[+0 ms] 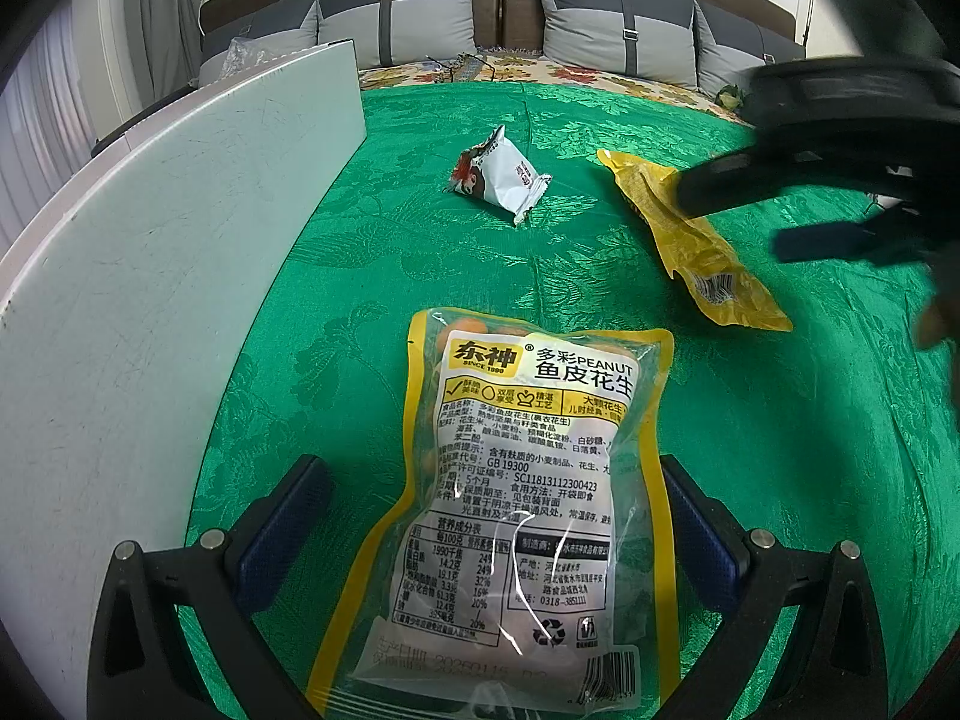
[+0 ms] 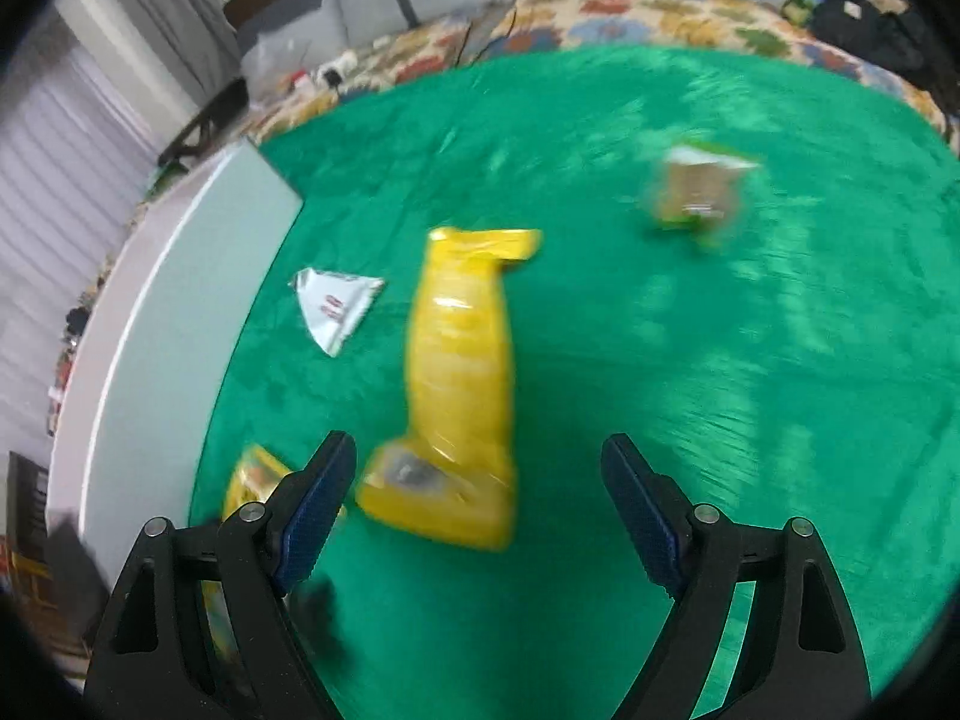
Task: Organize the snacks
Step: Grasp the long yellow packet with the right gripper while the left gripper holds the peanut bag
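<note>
Between the spread fingers of the left tool, a clear-and-yellow peanut packet lies flat on the green bedspread, label side up; the pads stand apart from its edges and do not press it. Farther off, at centre, rests a small white pouch, crumpled into a wedge. To its right lies a long yellow pouch, partly crossed by the dark blurred body of the right tool. In the right wrist view that tool is also spread wide with nothing pinched, the yellow pouch lying beyond and between its fingers on the cloth. A fourth snack, a green-and-tan packet, sits far right, well apart from the others; blur hides its detail. A white board borders the bedspread on the left, and grey pillows line the far edge of the bed.

Progress, as judged: the four snacks lie scattered and ungrouped, so sorting appears barely begun. No box, tray or other container is visible, so where the snacks should go cannot be told.
</note>
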